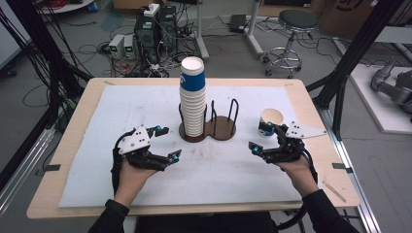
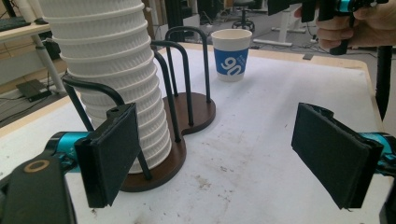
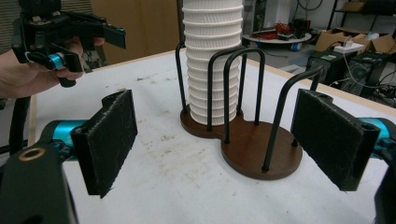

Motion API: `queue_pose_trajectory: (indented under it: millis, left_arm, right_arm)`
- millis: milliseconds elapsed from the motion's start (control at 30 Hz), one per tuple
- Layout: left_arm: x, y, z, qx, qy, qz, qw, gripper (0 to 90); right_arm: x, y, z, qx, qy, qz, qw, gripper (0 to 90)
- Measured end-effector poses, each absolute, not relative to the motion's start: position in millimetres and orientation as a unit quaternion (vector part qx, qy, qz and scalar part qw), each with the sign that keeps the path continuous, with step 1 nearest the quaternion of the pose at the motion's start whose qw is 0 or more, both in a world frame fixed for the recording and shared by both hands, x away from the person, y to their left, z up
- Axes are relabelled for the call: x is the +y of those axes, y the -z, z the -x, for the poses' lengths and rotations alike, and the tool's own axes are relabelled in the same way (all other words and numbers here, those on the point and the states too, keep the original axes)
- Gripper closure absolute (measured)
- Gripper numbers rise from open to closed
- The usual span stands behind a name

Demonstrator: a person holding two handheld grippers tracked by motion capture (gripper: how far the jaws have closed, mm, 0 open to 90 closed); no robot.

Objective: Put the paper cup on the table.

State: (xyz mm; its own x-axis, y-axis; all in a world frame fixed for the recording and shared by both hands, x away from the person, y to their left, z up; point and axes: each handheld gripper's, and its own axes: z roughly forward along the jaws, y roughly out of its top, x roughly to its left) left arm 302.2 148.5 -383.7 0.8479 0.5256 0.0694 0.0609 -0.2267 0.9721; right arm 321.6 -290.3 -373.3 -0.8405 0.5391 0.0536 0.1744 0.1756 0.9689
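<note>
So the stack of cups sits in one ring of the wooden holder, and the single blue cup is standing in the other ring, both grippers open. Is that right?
Not quite. The single blue cup stands on the white mat to the right of the wooden holder, whose second ring is empty, as the high view shows. The stack of cups does sit in one ring, and the left gripper and right gripper are both open.

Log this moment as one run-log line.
left claw: open, empty | right claw: open, empty | cup stack: in holder | single cup: upright on table
</note>
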Motion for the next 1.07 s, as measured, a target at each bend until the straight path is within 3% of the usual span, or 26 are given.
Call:
queue_pose_trajectory:
  millis: [1067]
  left_arm:
    - [151.0, 383.5, -305.4, 0.2, -0.196, -0.758, 0.59, 15.5]
  right_arm:
    - [-290.1, 375.0, -325.6, 0.763, -0.576, -0.245, 0.164, 14.9]
